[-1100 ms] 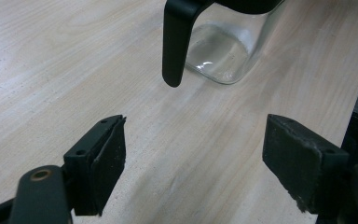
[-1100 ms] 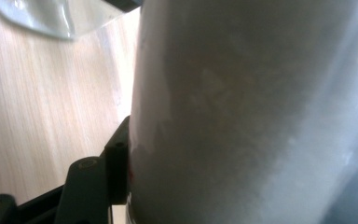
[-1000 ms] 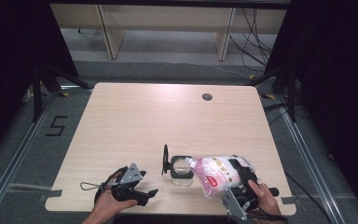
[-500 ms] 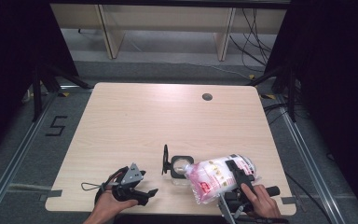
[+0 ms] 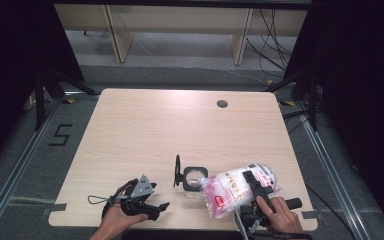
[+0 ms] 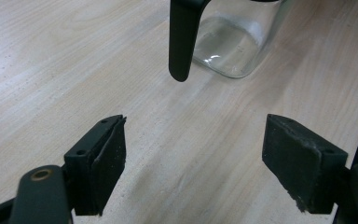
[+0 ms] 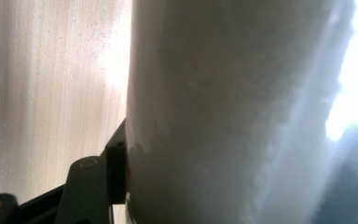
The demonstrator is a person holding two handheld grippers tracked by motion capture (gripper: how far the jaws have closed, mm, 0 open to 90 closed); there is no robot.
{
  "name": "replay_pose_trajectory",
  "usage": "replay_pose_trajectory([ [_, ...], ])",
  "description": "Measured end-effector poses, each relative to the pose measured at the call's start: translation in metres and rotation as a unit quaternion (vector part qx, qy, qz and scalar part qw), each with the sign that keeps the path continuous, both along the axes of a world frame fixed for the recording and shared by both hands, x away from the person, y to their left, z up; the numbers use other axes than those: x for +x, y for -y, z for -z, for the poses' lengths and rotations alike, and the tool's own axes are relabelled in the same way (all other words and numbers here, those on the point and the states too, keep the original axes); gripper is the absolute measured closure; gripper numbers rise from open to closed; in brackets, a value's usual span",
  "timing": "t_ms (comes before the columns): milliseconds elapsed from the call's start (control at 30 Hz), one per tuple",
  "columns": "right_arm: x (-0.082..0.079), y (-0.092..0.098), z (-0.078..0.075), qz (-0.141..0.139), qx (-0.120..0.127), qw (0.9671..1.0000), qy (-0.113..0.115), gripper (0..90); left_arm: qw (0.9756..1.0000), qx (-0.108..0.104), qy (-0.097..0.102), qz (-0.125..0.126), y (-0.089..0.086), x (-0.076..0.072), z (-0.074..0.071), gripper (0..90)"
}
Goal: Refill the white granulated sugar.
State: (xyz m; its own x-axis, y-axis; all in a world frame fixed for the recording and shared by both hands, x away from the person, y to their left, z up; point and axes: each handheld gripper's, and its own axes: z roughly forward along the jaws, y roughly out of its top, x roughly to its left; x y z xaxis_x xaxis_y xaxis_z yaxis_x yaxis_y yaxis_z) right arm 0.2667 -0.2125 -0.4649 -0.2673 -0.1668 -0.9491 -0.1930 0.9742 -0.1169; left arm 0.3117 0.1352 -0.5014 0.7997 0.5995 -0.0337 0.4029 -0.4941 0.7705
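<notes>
A clear glass jug [image 5: 192, 179] with a black handle [image 5: 177, 171] stands near the table's front edge; its handle [image 6: 182, 37] and glass base [image 6: 226, 44] show ahead in the left gripper view. My left gripper [image 5: 155, 207] rests low at the front left, open, its pads [image 6: 109, 163] wide apart with bare wood between them. My right gripper [image 5: 252, 182] is shut on a white plastic bag with red print [image 5: 232, 192], held tilted just right of the jug. Up close the bag [image 7: 242, 112] presses against the one jaw in sight.
The wooden table [image 5: 145, 130] has a round cable hole [image 5: 222, 104] at the back right. Shelving legs and cables stand on the floor beyond the far edge. Black curtains flank both sides.
My right gripper has drawn back toward the front edge and tipped the bag, whose lower end now hangs nearer the front. The left gripper and jug stay put.
</notes>
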Motion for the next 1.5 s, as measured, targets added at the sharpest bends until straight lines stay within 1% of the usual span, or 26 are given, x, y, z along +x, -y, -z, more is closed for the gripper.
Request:
replay_pose_trajectory([
  [100, 0.0, -0.0004, -0.0002, 0.0, -0.007, 1.0, 0.002, 41.1, 1.0, 0.0, -0.001, 0.001, 0.0001, 0.0002, 0.0002, 21.3],
  [267, -0.0005, -0.0004, -0.001, 0.006, -0.001, 1.0, 0.001, 41.3, 1.0, 0.0, 0.001, -0.001, 0.0004, -0.0001, 0.0003, 21.3],
  [300, 0.0002, -0.0004, -0.0017, -0.002, -0.005, 1.0, 0.006, 41.3, 1.0, 0.001, 0.001, -0.001, 0.0005, -0.0002, 0.0003, 21.4],
  [333, 0.0009, -0.001, -0.0031, -0.007, -0.013, 0.9998, 0.011, 41.3, 0.9999, 0.01, 0.008, 0.004, -0.0004, 0.001, -0.0002, 21.4],
  [400, 0.0005, -0.0012, -0.0034, -0.001, -0.015, 0.9998, 0.012, 41.3, 0.9998, 0.012, 0.012, 0.007, -0.0005, 0.0015, -0.0001, 21.4],
  [433, 0.002, 0.0001, -0.0019, -0.014, -0.007, 0.9996, 0.025, 41.4, 0.9998, 0.012, 0.011, 0.008, -0.0005, 0.0016, -0.0001, 21.4],
  [500, 0.0022, -0.0006, -0.0027, -0.015, -0.008, 0.9995, 0.026, 41.3, 0.9998, 0.012, 0.01, 0.008, -0.0005, 0.002, 0.0, 21.4],
  [600, 0.0015, -0.0016, -0.0054, -0.014, -0.018, 0.9993, 0.029, 41.4, 0.9999, 0.004, 0.008, 0.006, 0.0005, 0.0015, 0.0006, 21.4],
  [633, 0.0039, -0.003, -0.008, -0.033, -0.038, 0.9983, 0.029, 41.4, 0.9999, 0.005, 0.008, 0.006, 0.0005, 0.0015, 0.0006, 21.4],
  [667, 0.0051, -0.0037, -0.0091, -0.041, -0.048, 0.9975, 0.03, 41.4, 0.9999, 0.009, 0.009, 0.008, -0.0001, 0.0016, 0.0003, 21.4],
  [700, -0.0002, -0.0025, -0.0061, 0.002, -0.029, 0.9994, 0.02, 41.4, 0.9998, 0.013, 0.011, 0.008, -0.0004, 0.0018, 0.0002, 21.5],
  [733, -0.0002, -0.0022, -0.0052, 0.004, -0.025, 0.9995, 0.021, 41.4, 0.9998, 0.012, 0.011, 0.008, -0.0003, 0.0017, 0.0002, 21.5],
  [767, 0.0019, -0.0016, -0.0043, -0.011, -0.022, 0.9992, 0.03, 41.4, 0.9998, 0.012, 0.011, 0.008, -0.0003, 0.0018, 0.0002, 21.5],
  [900, 0.0019, -0.0017, -0.006, -0.01, -0.034, 0.9987, 0.036, 41.4, 0.9998, 0.017, 0.011, 0.009, -0.0008, 0.0025, 0.0002, 21.5],
  [933, 0.0002, -0.0016, -0.0058, 0.009, -0.028, 0.9993, 0.024, 41.4, 0.9998, 0.014, 0.011, 0.008, -0.0006, 0.0023, 0.0003, 21.5],
  [967, 0.0012, -0.0026, -0.0081, 0.001, -0.042, 0.9986, 0.031, 41.4, 0.9998, 0.014, 0.01, 0.008, -0.0005, 0.0023, 0.0004, 21.5],
  [1000, 0.0025, -0.0018, -0.0068, -0.01, -0.035, 0.9985, 0.041, 41.5, 0.9999, 0.011, 0.009, 0.007, -0.0002, 0.0021, 0.0005, 21.5],
  [1033, 0.0024, -0.0017, -0.0068, -0.009, -0.035, 0.9985, 0.042, 41.4, 0.9999, 0.005, 0.008, 0.006, 0.0005, 0.0016, 0.0008, 21.5],
  [1100, 0.0027, -0.0013, -0.0056, -0.012, -0.033, 0.9983, 0.046, 41.5, 0.9999, 0.011, 0.01, 0.009, -0.0006, 0.0021, 0.0, 21.5],
  [1133, 0.0023, -0.0005, -0.0035, -0.006, -0.023, 0.9988, 0.043, 41.5, 0.9999, 0.01, 0.01, 0.008, -0.0008, 0.0023, 0.0, 21.5],
  [1167, 0.0027, -0.0005, -0.0041, -0.007, -0.026, 0.9988, 0.042, 41.5, 1.0, 0.007, 0.003, 0.0, -0.0005, 0.0016, 0.0006, 21.5],
  [1267, 0.0038, -0.0011, -0.0067, -0.008, -0.042, 0.998, 0.046, 41.6, 1.0, 0.0, -0.002, -0.001, -0.0001, 0.0015, 0.0014, 21.5],
  [1367, 0.0036, -0.0001, -0.0076, -0.014, -0.041, 0.9978, 0.051, 41.6, 1.0, 0.001, -0.003, 0.001, 0.0004, 0.0017, 0.0013, 21.5],
  [1400, 0.0028, 0.0, -0.0082, -0.009, -0.041, 0.9979, 0.05, 41.6, 0.9999, 0.008, 0.005, 0.007, -0.0001, 0.0024, 0.0007, 21.5],
  [1467, 0.0036, 0.0005, -0.0089, -0.015, -0.041, 0.9973, 0.058, 41.6, 1.0, 0.002, -0.001, 0.0, 0.0009, 0.001, 0.0015, 21.5],
  [1500, 0.0023, 0.0013, -0.0083, -0.004, -0.029, 0.9983, 0.05, 41.6, 1.0, 0.003, -0.001, 0.0, 0.0006, 0.0012, 0.0013, 21.5],
])
